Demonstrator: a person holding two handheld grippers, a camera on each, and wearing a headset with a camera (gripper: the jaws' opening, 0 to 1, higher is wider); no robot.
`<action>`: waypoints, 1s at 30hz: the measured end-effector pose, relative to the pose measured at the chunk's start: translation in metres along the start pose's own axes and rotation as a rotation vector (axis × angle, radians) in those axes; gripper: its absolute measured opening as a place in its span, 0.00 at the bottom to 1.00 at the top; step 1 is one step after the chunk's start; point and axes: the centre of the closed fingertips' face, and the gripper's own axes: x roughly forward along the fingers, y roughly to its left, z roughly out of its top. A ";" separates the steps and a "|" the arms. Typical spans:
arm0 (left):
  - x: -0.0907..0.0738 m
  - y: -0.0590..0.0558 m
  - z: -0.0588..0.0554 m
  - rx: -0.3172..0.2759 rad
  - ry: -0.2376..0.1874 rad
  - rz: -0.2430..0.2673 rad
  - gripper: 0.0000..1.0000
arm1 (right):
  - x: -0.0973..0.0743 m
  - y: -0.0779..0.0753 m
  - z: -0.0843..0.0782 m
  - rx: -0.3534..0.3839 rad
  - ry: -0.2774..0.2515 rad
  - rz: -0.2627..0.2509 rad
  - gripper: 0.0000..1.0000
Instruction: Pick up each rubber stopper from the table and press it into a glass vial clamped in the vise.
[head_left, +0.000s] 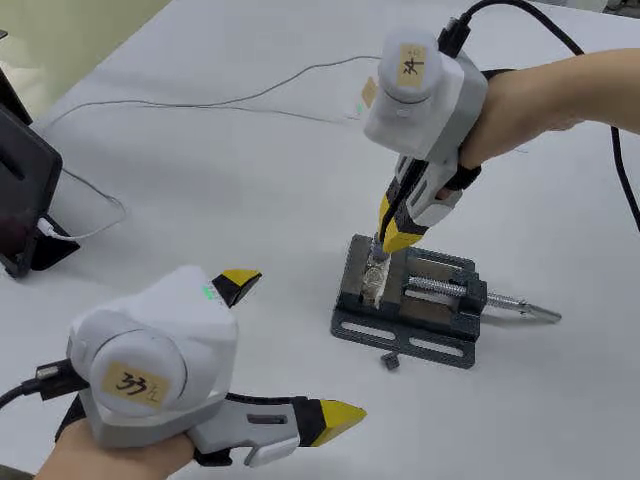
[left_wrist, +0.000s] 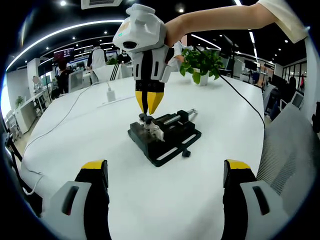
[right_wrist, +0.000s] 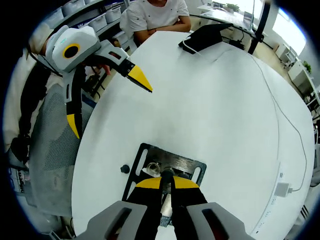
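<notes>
Low in the right gripper view, a dark stopper (right_wrist: 167, 174) is pinched between the nearly closed yellow tips of the right gripper (right_wrist: 167, 184), just by the mouth of the vial (right_wrist: 152, 167) clamped upright in the vise (right_wrist: 192, 167). We cannot tell whether stopper and vial touch. A second stopper (head_left: 390, 361) lies on the table (head_left: 200, 180) just below the vise in the head view. At lower left there, the left gripper (head_left: 295, 345) hangs with jaws spread wide and empty, well apart from the vise.
</notes>
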 end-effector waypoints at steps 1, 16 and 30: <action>0.000 0.000 0.000 0.000 0.002 0.000 0.95 | 0.000 0.000 0.000 0.000 0.001 0.001 0.01; 0.002 0.001 -0.007 -0.013 0.012 -0.001 0.94 | 0.006 0.000 0.000 0.001 -0.002 0.016 0.00; 0.012 0.001 -0.009 -0.042 0.006 -0.005 0.94 | 0.010 0.001 0.002 -0.026 0.038 -0.006 0.00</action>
